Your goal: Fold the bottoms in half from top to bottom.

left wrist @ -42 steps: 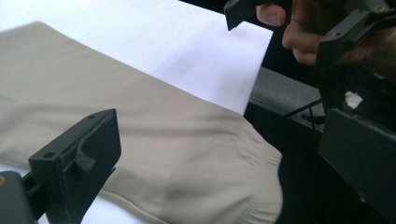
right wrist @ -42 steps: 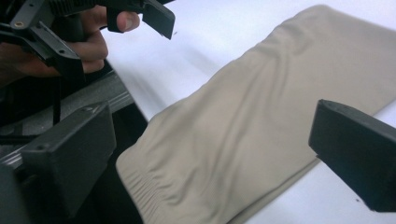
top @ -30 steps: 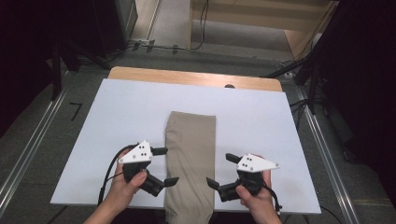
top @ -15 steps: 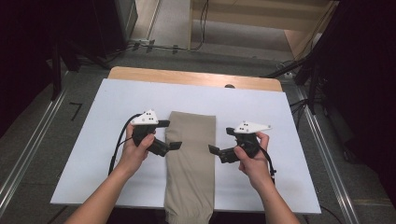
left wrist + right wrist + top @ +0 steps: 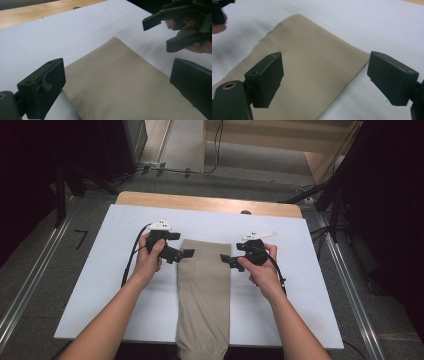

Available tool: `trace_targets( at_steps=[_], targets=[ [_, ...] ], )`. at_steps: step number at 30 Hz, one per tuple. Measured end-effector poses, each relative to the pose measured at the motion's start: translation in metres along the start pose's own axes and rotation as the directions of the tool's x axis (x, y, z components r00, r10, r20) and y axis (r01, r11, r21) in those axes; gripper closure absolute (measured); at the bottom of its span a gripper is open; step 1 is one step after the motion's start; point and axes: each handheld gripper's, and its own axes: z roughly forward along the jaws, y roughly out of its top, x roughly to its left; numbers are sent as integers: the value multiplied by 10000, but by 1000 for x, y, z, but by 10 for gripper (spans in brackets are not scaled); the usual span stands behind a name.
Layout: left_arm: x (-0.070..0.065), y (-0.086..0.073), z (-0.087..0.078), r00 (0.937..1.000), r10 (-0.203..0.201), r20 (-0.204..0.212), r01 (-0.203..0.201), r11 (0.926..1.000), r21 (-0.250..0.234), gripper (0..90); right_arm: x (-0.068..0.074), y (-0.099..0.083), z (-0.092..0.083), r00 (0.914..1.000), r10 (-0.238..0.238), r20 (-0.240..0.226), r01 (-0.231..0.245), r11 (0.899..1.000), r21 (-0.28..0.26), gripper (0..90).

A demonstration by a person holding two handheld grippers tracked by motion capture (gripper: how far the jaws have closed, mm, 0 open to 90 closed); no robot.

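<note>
High view: left gripper (image 5: 186,253) and right gripper (image 5: 226,259) hovering at the far corners of the folded tan cloth (image 5: 202,295), lying down the middle of the white board (image 5: 100,285), near end hanging over the edge. Left gripper view: jaws spread wide, straddling the cloth's corner, pinching nothing. Right gripper view: jaws likewise gaping over the other corner. Possibly catching just the top layer, undoing the fold. No readable writing.

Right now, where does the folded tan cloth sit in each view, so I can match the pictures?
High view: folded tan cloth runs lengthwise down the table's middle, past the near edge.
Left gripper view: centre to lower right, between the jaws.
Right gripper view: diagonally across the centre.
Shared landmark: the white sheet under it.
</note>
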Motion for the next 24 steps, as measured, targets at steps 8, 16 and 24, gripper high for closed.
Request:
trace_targets(
  at_steps=[8, 16, 24],
  targets=[
    [22, 1, 16, 9911, -747, -1098, 856, 9915, 983, 91, -15, 7, 21, 9967, 322, 749, -344, 9990, 277, 240],
    [40, -7, 31, 9717, -1371, -1925, 1645, 9772, 1345, 248, -35, 5, 39, 9857, 823, 1469, -966, 9910, 928, 338],
    [46, -10, 37, 9526, -1757, -2485, 2171, 9645, 1505, 384, -34, 5, 53, 9826, 122, 1853, -342, 9926, 1161, 353]
  ],
)
